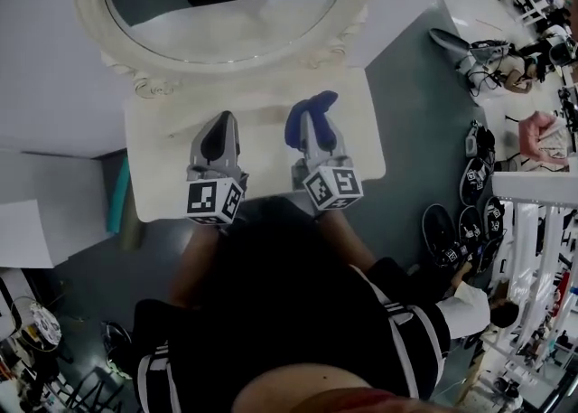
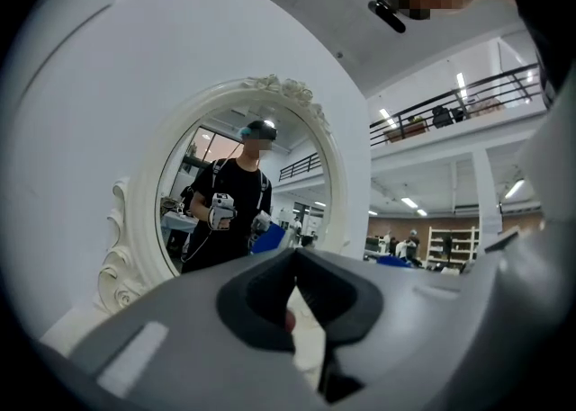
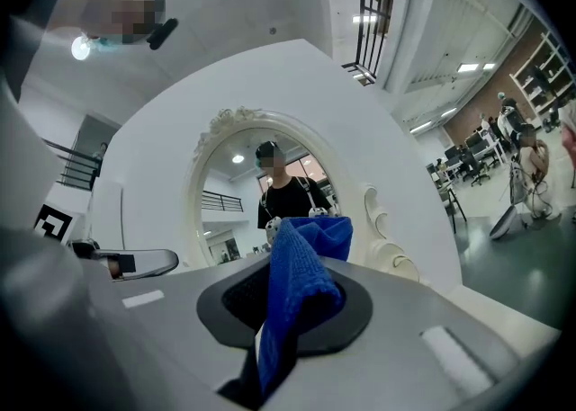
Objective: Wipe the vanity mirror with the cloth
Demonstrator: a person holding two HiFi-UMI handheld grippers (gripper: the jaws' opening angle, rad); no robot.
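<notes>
The oval vanity mirror (image 1: 226,14) in its white ornate frame stands at the back of a white vanity top (image 1: 163,176). My right gripper (image 1: 310,124) hovers over that top, shut on a blue cloth (image 1: 305,113) that sticks up from between its jaws. In the right gripper view the cloth (image 3: 301,279) hangs in front of the mirror (image 3: 261,193), some way short of the glass. My left gripper (image 1: 219,131) sits beside it to the left, jaws together with nothing in them. It points at the mirror (image 2: 243,193), which reflects the person holding both grippers.
Several dark shoes (image 1: 474,176) lie on the grey floor to the right, near a white rack (image 1: 542,221). A teal object (image 1: 117,194) leans by the vanity's left side. The person's black-clad body fills the near edge of the head view.
</notes>
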